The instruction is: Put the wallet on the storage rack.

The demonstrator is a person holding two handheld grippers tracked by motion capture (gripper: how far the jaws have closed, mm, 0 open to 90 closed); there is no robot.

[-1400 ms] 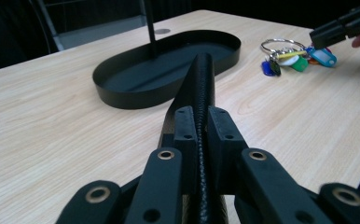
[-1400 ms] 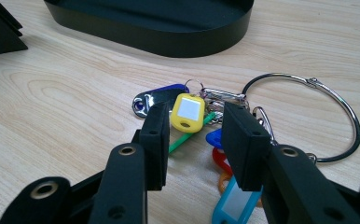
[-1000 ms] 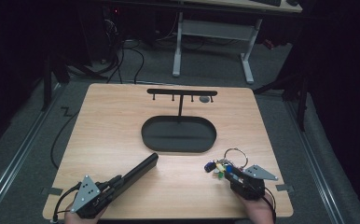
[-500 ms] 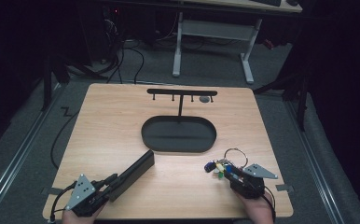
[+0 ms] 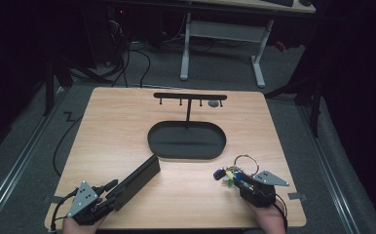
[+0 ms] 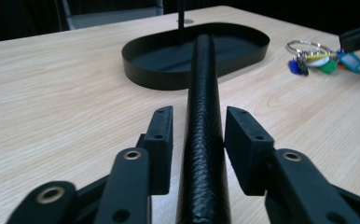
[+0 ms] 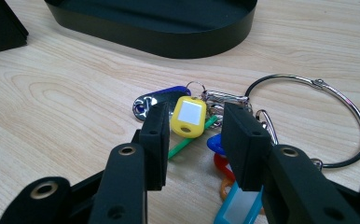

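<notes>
A long black textured case point(image 5: 138, 179) lies on the table at the front left, pointing toward the tray. My left gripper point(image 5: 111, 196) straddles its near end. The jaws have just been opening, and in the left gripper view the case point(image 6: 202, 70) runs between the pads point(image 6: 162, 135) with a gap on each side. At the front right lies a bunch of keys with coloured tags point(image 5: 227, 174) on a large wire ring point(image 5: 245, 159). My right gripper point(image 5: 235, 179) stands open over it. The yellow tag point(image 7: 190, 114) sits just past the tips of my right gripper point(image 7: 194, 135), untouched.
A black oval tray point(image 5: 186, 157) sits mid-table, with a T-shaped hook stand point(image 5: 190, 96) rising from its back. A small grey item point(image 5: 214, 103) hangs on one hook. Table edges run close to both hands. A desk frame and cables stand on the floor beyond.
The left jaws have spread apart and let go of the black case. The left hand has slid back slightly toward the front-left corner. The right gripper and the keys have stayed put.
</notes>
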